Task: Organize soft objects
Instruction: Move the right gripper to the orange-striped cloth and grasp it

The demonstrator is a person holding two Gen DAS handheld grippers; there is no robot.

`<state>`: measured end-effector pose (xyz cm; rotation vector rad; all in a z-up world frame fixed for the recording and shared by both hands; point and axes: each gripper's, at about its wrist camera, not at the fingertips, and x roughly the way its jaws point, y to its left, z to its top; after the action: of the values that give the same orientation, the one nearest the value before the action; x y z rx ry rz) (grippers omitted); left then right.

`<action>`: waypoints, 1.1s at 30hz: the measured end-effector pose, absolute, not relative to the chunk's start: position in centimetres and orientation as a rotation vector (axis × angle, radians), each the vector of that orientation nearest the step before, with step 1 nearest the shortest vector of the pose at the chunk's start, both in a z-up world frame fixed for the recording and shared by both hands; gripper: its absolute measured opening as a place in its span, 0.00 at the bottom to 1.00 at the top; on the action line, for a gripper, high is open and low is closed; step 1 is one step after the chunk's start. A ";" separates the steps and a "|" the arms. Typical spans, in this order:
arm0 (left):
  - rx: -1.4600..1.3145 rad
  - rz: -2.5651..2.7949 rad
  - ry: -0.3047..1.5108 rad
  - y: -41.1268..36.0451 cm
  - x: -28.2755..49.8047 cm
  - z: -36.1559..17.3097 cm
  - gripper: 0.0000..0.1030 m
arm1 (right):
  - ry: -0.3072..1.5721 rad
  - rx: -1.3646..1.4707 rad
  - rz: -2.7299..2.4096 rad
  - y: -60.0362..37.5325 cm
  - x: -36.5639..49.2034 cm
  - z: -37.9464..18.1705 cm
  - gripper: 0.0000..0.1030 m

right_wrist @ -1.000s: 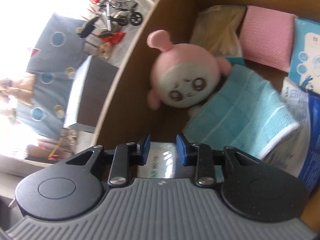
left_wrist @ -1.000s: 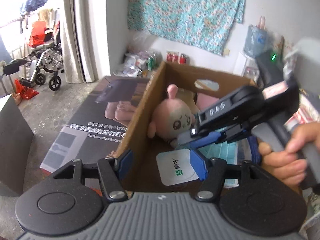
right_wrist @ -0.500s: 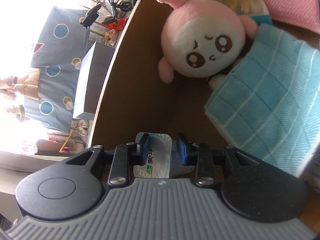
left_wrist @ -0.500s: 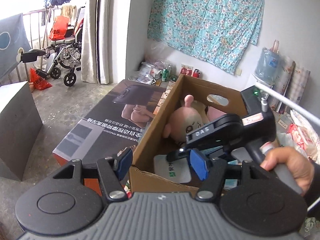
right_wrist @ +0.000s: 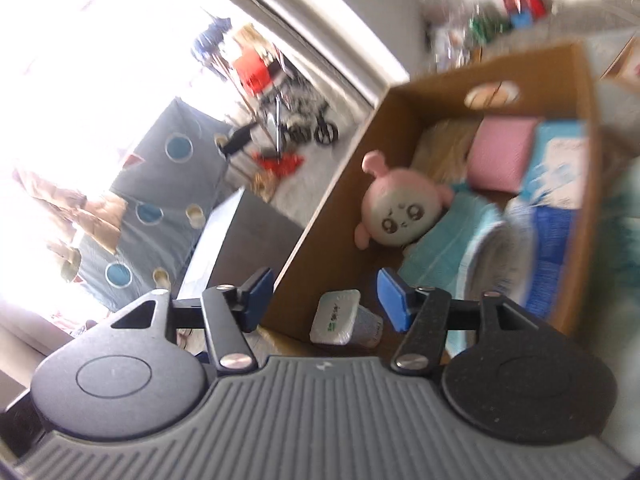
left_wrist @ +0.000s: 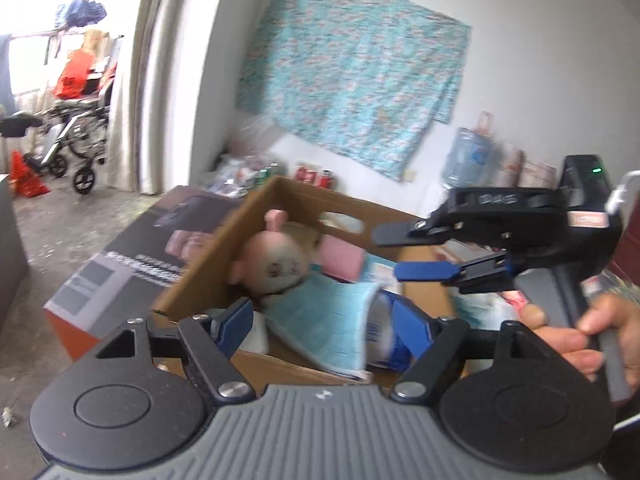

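Left wrist view: the left hand-held gripper point(left_wrist: 322, 322) hangs released, jaws just widened, before the brown cardboard box point(left_wrist: 208, 276).

Right wrist view: the right hand-held gripper point(right_wrist: 326, 294) (a second ago clenched on it) has let go; the white sealed tissue pack point(right_wrist: 344, 318) lies inside, so that item looks stowed.

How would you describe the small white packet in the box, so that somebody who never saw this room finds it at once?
Look into the open cardboard box on the floor. The packet lies in the near corner against the left wall, below the pink plush doll and left of the blue checked towel. It alone is white with a small green mark on top.
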<state>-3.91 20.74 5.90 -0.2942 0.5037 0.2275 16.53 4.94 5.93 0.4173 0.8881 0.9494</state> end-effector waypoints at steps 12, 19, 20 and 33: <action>-0.193 -0.021 0.512 9.1 -4.5 5.6 0.81 | 0.803 0.431 0.708 -14.1 7.8 4.3 0.60; -0.160 -0.186 0.589 3.1 -2.4 3.3 0.81 | 0.778 0.379 0.470 -24.0 5.8 2.4 0.63; -0.153 -0.208 0.604 2.4 -1.9 2.9 0.81 | 0.782 0.374 0.435 -25.1 5.8 2.1 0.64; 0.028 -0.396 0.798 -6.9 6.5 -4.5 0.81 | 0.854 0.255 0.283 -29.9 8.9 -1.7 0.67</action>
<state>6.55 -6.94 -4.52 0.0284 0.7978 -0.3963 8.91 -29.86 -1.66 0.2554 0.8535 0.2832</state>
